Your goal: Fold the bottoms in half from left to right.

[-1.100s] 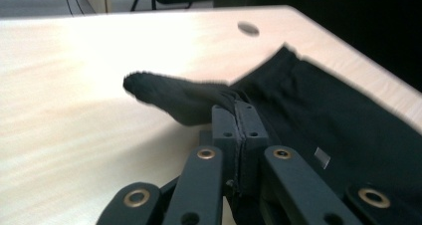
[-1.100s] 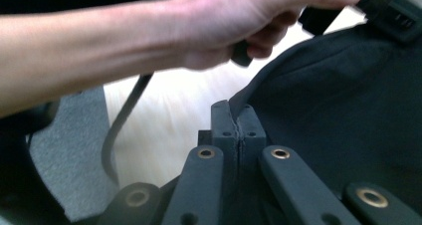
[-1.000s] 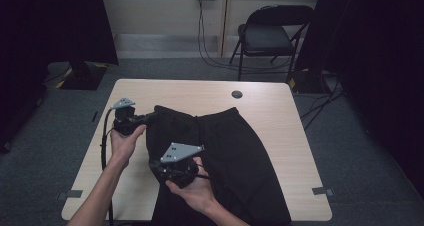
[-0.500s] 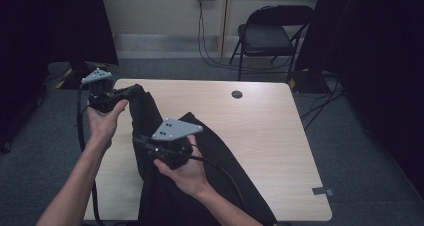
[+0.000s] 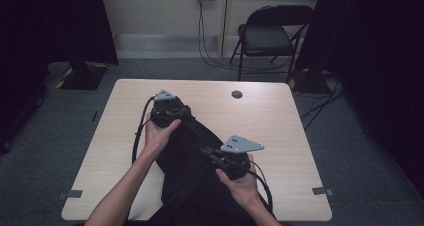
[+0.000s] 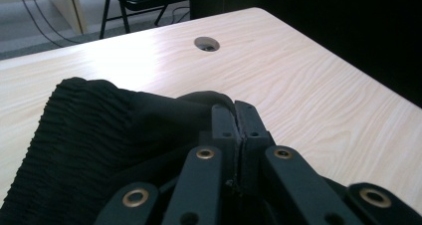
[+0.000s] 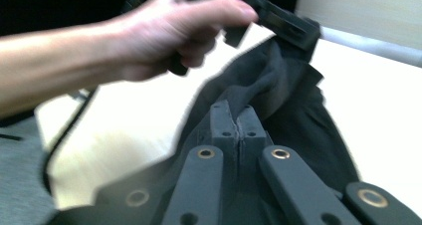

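Black garment (image 5: pixel 192 156) stretches between left hand-held gripper (image 5: pixel 186 112) and right hand-held gripper (image 5: pixel 206 151), both clamped on it.

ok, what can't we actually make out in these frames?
- Black garment: its near end is cut off by the bottom edge of the high view, so its type is unclear.
- Left tool: smeared by motion blur in the right gripper view.
- Fabric inside the right tool: hidden by its shut jaws.
- Table hole: too small in the high view.

No legible text, label or brand anywhere; right gripper view blurred, perhaps hiding some.
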`<state>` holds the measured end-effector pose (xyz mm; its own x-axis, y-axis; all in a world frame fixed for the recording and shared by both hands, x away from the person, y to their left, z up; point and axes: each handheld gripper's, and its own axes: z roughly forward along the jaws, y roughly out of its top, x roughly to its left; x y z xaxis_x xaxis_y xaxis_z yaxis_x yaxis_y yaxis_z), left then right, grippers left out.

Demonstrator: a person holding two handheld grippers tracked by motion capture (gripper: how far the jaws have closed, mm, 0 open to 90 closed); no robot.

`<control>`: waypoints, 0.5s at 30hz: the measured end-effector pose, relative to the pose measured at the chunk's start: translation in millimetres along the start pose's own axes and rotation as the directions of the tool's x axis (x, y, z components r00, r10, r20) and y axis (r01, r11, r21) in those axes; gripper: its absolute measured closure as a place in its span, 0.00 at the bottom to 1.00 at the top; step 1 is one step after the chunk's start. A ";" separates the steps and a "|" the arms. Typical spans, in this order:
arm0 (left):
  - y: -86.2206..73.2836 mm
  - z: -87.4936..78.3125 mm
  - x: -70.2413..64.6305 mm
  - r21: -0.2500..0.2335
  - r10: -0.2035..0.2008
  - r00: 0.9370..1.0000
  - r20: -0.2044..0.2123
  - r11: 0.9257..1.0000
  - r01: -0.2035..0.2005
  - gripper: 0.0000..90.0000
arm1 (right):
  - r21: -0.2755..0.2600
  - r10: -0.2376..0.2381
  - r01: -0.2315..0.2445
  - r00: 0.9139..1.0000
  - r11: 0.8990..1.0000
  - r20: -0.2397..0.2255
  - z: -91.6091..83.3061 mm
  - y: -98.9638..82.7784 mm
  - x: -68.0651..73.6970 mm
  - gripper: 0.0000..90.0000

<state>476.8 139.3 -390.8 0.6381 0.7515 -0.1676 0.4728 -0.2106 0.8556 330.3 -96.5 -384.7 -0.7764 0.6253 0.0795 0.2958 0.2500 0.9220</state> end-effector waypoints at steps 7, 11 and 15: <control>-18.7 47.5 -1.4 0.067 0.000 0.999 0.035 0.998 -0.002 0.91 | 0.161 0.002 -0.017 0.996 0.987 0.092 0.2 -47.8 -29.5 0.99; -18.6 41.3 1.4 0.032 0.002 0.999 0.046 0.999 -0.003 0.64 | 0.214 0.007 -0.034 0.992 0.976 0.126 1.9 -63.5 -42.2 0.99; -18.2 7.2 8.1 0.031 0.038 0.999 -0.005 0.999 -0.038 0.54 | 0.245 0.034 -0.068 0.989 0.967 0.141 0.9 -77.7 -55.2 0.99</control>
<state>477.7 144.7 -411.3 0.6528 0.7459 -0.1322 0.4669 -0.2588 0.8456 350.7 -149.8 -461.0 -0.6795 0.7315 0.0561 0.4752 0.3805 0.7933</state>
